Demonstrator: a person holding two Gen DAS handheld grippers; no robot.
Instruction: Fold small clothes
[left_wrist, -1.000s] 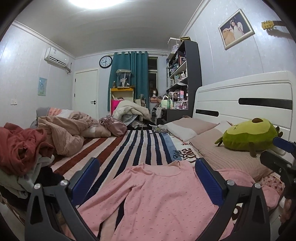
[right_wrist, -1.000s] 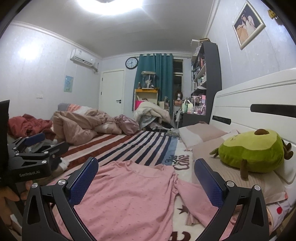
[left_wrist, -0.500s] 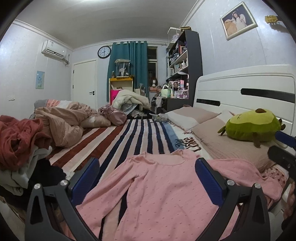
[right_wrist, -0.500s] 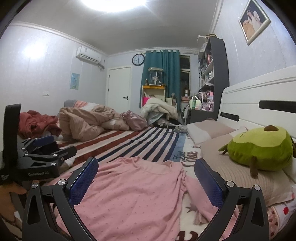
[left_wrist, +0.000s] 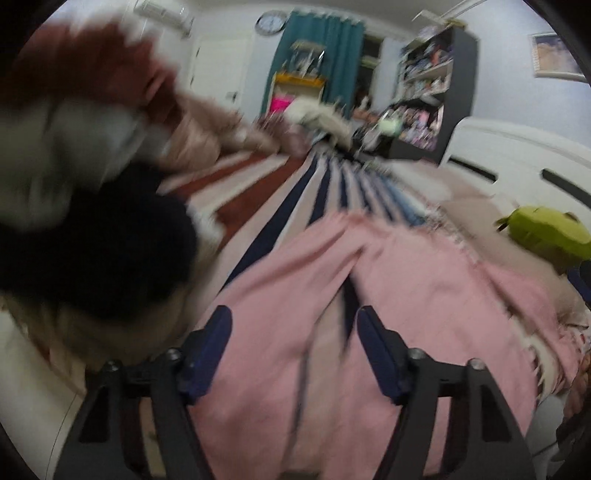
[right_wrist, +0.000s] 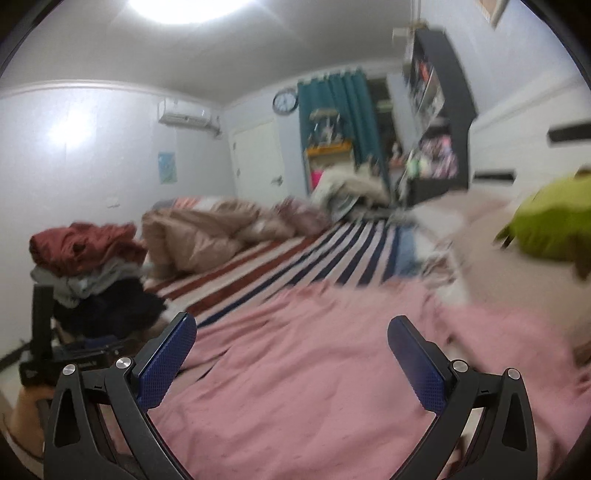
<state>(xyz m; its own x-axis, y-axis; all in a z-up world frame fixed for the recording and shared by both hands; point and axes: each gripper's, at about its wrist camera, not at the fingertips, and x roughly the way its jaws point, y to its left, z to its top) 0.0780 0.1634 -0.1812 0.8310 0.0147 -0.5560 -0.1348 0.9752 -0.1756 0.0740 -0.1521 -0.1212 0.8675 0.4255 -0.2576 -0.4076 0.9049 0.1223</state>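
Note:
A pink long-sleeved top (left_wrist: 406, 295) lies spread flat on the striped bed cover (left_wrist: 325, 192). My left gripper (left_wrist: 293, 332) hangs low over the top's left side, tilted, and its jaws are closing with pink fabric lying between them; the blurred picture shows no pinch. My right gripper (right_wrist: 291, 332) stands wide open just above the pink top (right_wrist: 314, 369), nothing pressed between its blue pads. The left gripper's black body (right_wrist: 40, 354) shows at the lower left of the right wrist view, held by a hand (right_wrist: 26, 410).
A pile of clothes (right_wrist: 85, 254), red on top and dark below, sits close on the left, with its dark garment (left_wrist: 92, 240) right beside my left gripper. A green avocado plush (right_wrist: 554, 225) rests on pillows by the white headboard (left_wrist: 517, 155). A crumpled quilt (right_wrist: 207, 232) lies further back.
Both grippers have dropped closer to the pink top. The left one swung left toward the clothes pile, rolled, and its jaws have narrowed. The right jaws stay wide.

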